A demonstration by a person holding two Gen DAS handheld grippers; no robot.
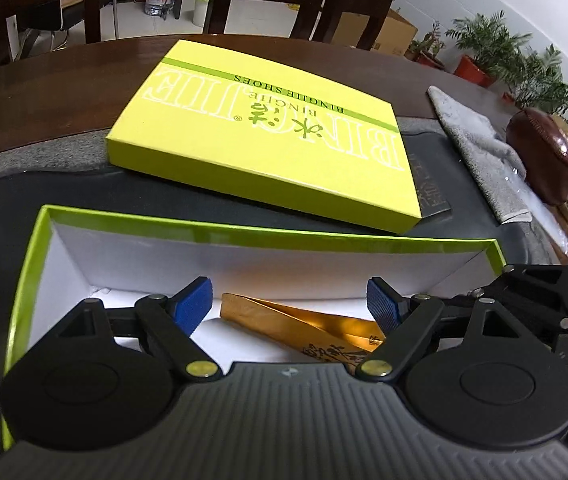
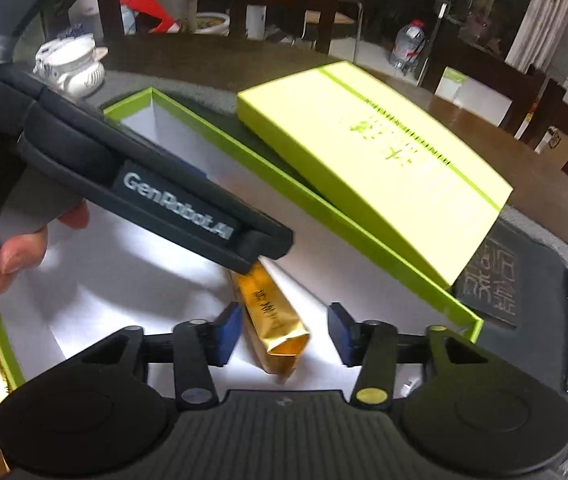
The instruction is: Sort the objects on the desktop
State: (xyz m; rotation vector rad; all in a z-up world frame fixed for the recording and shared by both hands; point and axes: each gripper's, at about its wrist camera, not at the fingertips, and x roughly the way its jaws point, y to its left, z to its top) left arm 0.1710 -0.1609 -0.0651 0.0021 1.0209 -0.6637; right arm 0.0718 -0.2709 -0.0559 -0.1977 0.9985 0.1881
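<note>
An open shoe box with a green rim [image 1: 267, 236] and a white floor holds a gold foil packet [image 1: 316, 326]. My left gripper [image 1: 288, 306] hangs open over the box, its blue pads on either side of the packet's far end without touching it. In the right wrist view the same packet [image 2: 273, 322] lies between the blue pads of my open right gripper [image 2: 286, 334]. The left pad [image 2: 229, 332] is close beside it. A hand [image 2: 11, 256] holds the left tool's black body [image 2: 171, 200] above the box [image 2: 324, 212].
The yellow-green lid [image 1: 259, 132] rests tilted on a dark tray [image 2: 496, 288] behind the box. A grey cloth [image 1: 480, 148] and a brown teapot [image 1: 552, 160] sit to the right. A white ceramic pot [image 2: 71, 64] stands at the far left. Chairs line the far edge.
</note>
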